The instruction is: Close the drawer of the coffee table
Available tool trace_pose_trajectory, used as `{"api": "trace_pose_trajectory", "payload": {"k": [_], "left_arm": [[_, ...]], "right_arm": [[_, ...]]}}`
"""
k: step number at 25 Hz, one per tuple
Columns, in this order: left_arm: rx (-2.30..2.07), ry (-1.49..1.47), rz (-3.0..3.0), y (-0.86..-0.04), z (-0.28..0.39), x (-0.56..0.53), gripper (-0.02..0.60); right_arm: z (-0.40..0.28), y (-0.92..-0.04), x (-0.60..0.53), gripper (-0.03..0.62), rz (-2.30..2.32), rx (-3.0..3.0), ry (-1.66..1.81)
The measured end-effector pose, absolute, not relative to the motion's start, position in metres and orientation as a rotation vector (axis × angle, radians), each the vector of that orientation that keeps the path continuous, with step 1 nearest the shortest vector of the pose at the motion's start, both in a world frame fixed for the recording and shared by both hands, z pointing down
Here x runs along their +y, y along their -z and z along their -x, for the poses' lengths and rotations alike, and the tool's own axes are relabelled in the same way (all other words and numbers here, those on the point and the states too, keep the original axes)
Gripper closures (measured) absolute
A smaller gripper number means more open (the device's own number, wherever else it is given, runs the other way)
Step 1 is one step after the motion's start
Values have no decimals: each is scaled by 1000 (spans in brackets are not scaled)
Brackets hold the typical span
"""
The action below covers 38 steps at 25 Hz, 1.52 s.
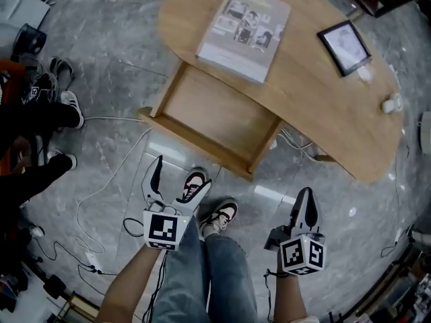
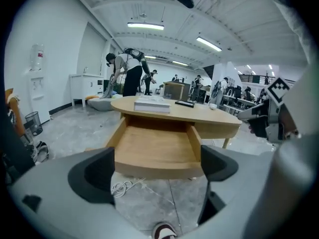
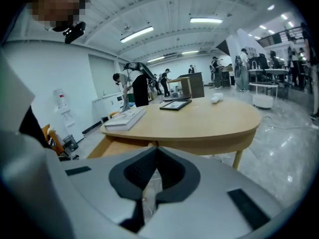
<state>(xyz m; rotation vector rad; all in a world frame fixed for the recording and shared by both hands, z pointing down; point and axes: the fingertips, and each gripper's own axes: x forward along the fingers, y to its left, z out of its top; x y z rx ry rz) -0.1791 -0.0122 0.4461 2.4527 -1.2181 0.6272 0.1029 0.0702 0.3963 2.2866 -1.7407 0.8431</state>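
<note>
Left tongs (image 1: 176,179) stand wide apart with nothing between them, and right tongs (image 1: 306,204) are pressed together on nothing. Both hang above the floor (image 1: 121,86) short of the drawer (image 1: 215,113) and touch neither it nor the surface (image 1: 310,93). The drawer is pulled well out from under the surface's near edge and lies straight ahead of the left tongs. In the left gripper view its front panel (image 2: 158,169) spans the gap between the two jaws. The panel's long axis runs crosswise to the reach, so I judge the closing push must go square against it, toward the surface. The left tongs are the nearer and better lined up. The right tongs face the surface's rounded edge to the right of the drawer, and only a corner of the drawer shows at the left of their view. The drawer's back end is hidden under the surface and the book (image 1: 244,32), so its rails cannot be seen. No handle can be made out on the panel. A cable (image 2: 119,187) lies on the floor below the drawer, apart from it.
</note>
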Motion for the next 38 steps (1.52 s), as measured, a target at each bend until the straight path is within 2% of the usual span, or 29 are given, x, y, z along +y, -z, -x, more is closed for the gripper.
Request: {"api": "trace_pose_trajectory", "payload": {"k": [13,38], "left_arm": [[-1127,-638,-2547,-571,196,-33,41],[-1089,-584,-2512,-589,180,-61,41]], "right_arm": [[-40,-445,54,592,-2036,-1712,-893],[-46,-480,48,592,-2058,-1577,-1003]]}}
